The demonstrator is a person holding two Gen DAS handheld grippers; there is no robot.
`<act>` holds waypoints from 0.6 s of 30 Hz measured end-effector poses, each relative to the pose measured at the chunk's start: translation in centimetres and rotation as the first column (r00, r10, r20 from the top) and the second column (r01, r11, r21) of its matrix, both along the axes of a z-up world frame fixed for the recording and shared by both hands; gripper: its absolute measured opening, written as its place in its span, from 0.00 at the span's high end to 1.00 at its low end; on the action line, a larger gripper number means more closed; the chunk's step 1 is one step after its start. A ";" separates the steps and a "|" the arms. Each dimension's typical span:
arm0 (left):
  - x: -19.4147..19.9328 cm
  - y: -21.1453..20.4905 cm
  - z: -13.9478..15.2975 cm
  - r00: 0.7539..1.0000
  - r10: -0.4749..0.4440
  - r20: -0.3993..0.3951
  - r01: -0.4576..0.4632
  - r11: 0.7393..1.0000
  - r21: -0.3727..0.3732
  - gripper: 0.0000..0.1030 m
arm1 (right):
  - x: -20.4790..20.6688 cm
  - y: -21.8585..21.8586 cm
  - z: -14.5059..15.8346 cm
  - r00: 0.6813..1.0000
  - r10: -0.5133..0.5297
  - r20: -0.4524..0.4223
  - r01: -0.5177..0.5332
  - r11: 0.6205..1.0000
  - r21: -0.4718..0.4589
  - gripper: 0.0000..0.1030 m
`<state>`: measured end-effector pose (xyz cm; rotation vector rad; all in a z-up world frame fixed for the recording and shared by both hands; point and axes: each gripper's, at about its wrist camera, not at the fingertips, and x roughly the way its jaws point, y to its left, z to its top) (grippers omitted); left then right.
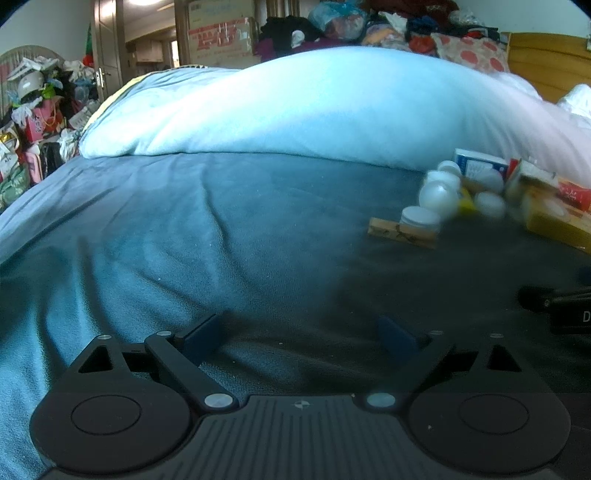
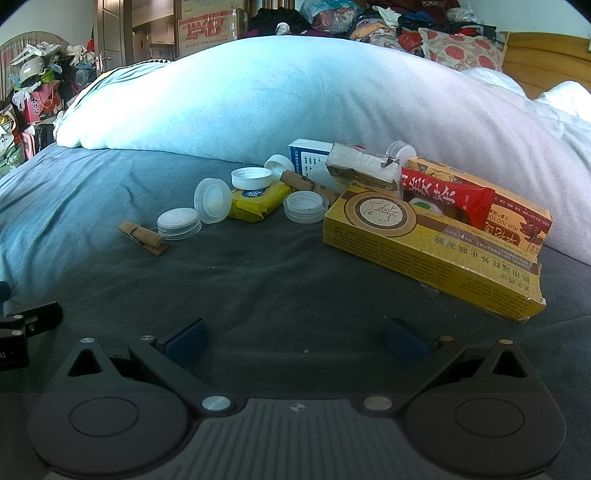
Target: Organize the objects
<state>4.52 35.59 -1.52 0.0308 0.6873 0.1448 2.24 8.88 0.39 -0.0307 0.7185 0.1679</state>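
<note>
A heap of small things lies on the dark blue bedsheet (image 2: pixel 258 280), right against the foot of a pale blue quilt (image 2: pixel 295 96) that bulges up behind it. Nearest the right gripper is a long yellow box (image 2: pixel 432 254), lying flat with its end flap torn; a red packet (image 2: pixel 447 195) leans across its back edge, and an orange-and-red box (image 2: pixel 517 214) sits behind that. A crumpled white wrapper (image 2: pixel 365 162) rests on top of the pile, with a blue-and-white box (image 2: pixel 308 155) behind it. To the left are several white and clear bottle caps (image 2: pixel 304 206), some upside down, a yellow tissue pack (image 2: pixel 258 199) and two wooden clothespins; the nearer clothespin (image 2: pixel 142 233) touches a ribbed clear cap (image 2: pixel 179 222). The right gripper (image 2: pixel 295 341) hovers low over bare sheet in front of the pile, its blue-padded jaws spread wide and holding nothing. The left gripper (image 1: pixel 304 334) sits further left, also spread wide with nothing between its fingers, facing empty sheet; from there the pile is blurred and off to the right. Each camera catches a black edge of the other gripper at its side. Behind the bed stand cardboard boxes (image 2: pixel 210 26), heaped clothes and a wooden headboard (image 2: pixel 543 62).
</note>
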 end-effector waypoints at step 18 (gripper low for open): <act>0.1 0.3 -0.3 1.000 -0.017 -0.004 0.017 1.000 -0.022 0.01 | 0.0 -0.1 0.0 1.000 0.001 0.000 -0.001 1.000 0.000 0.00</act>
